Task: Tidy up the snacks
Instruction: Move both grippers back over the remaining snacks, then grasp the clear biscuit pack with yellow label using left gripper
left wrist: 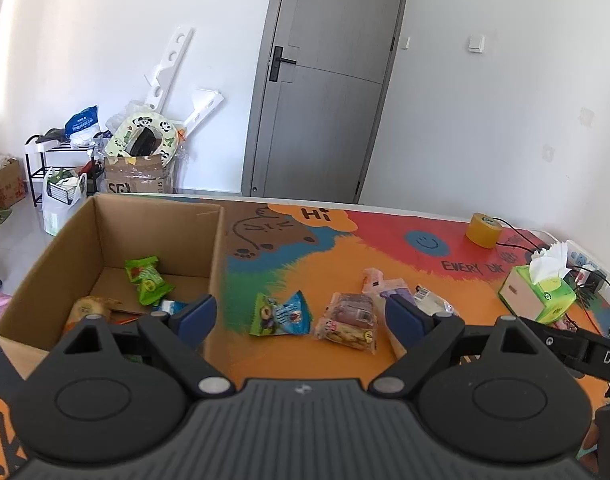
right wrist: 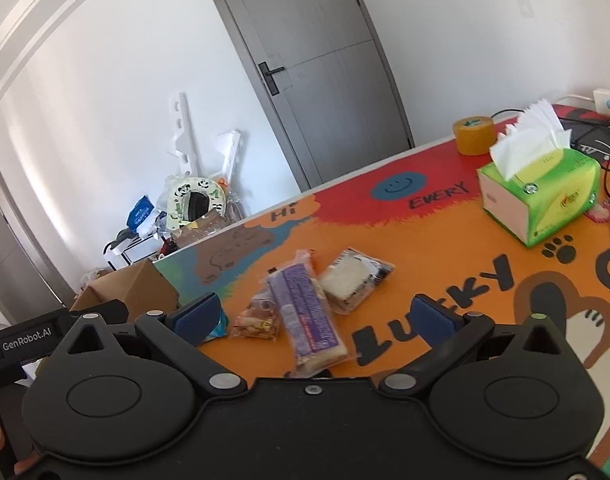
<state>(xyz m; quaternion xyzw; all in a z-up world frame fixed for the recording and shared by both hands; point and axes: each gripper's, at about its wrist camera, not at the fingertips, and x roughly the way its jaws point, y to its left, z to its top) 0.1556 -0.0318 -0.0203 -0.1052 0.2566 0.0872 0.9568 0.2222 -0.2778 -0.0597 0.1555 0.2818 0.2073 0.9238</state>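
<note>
A cardboard box [left wrist: 69, 240] stands at the table's left and holds green snack packs [left wrist: 147, 280] and other packets. On the table lie a green-blue snack bag [left wrist: 281, 314], a clear pack of brown cakes [left wrist: 351, 320], a purple-wrapped bar [right wrist: 305, 308] and a white sandwich pack [right wrist: 355, 278]. My left gripper [left wrist: 301, 316] is open and empty above the green-blue bag and the cakes. My right gripper [right wrist: 315, 318] is open and empty, its fingers either side of the purple bar.
A green tissue box [right wrist: 545, 196] and a yellow tape roll [right wrist: 475, 136] stand at the table's right, with cables and a power strip [right wrist: 609, 100] behind. The box's right wall [left wrist: 217, 256] is beside the loose snacks. A door and floor clutter lie beyond the table.
</note>
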